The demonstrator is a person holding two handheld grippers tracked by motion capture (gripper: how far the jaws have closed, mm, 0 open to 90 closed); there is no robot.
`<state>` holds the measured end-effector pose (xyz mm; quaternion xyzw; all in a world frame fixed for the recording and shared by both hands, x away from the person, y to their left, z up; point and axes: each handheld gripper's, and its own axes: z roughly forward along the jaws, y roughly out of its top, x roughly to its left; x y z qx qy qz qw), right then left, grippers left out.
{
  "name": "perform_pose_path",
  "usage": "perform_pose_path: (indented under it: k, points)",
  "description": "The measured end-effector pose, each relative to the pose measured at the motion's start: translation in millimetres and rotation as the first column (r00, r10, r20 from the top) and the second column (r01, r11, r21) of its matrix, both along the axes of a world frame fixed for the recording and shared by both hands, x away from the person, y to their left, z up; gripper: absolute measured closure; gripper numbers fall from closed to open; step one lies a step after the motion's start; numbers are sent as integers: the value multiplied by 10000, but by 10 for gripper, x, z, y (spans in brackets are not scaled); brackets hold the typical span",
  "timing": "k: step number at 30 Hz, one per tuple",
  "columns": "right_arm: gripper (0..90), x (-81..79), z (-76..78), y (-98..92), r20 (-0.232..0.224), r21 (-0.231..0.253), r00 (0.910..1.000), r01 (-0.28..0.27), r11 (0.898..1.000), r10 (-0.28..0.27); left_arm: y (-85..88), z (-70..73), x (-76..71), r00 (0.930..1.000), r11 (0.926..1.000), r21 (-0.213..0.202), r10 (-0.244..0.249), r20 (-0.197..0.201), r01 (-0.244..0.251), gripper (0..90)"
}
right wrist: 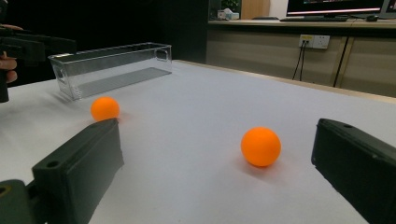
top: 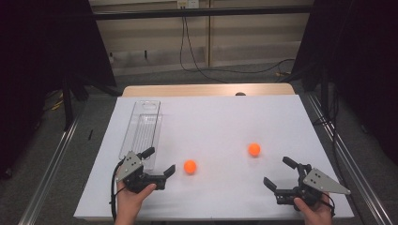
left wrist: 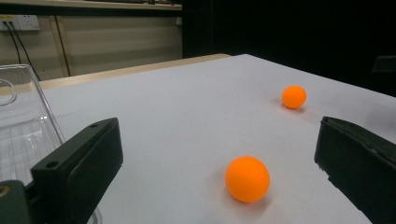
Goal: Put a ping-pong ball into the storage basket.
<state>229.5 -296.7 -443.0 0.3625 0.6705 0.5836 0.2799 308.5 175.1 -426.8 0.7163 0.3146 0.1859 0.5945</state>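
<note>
Two orange balls lie on the white table. The nearer-left ball (top: 190, 166) (left wrist: 247, 178) (right wrist: 105, 108) rests just right of my left gripper (top: 160, 161) (left wrist: 219, 163), which is open with nothing between its jaws. The other ball (top: 254, 149) (left wrist: 293, 96) (right wrist: 260, 146) sits farther right, a short way ahead of my right gripper (top: 279, 172) (right wrist: 215, 163), also open and empty. A clear plastic bin (top: 142, 131) (left wrist: 21, 126) (right wrist: 109, 67) stands long and narrow at the table's left, beside the left gripper.
The white table top (top: 211, 122) ends in a wooden strip (top: 206, 89) at the far edge. Metal rails (top: 51, 164) run along both sides of the table. Cables hang down the back wall (top: 185, 42).
</note>
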Motion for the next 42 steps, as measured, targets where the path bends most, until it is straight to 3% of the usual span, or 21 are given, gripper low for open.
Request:
perform_pose_path:
  k: [8, 42]
  points:
    - [12, -1, -2, 2, -18, 19, 10000, -6, 10000, 6, -30, 13, -4, 10000, 10000, -13, -29, 29, 29, 11]
    - [13, -4, -1, 0, 9, 51, 10000, -31, 10000, 31, -244, -35, 39, 9981, 9987, 378, -319, -530, 339, 11]
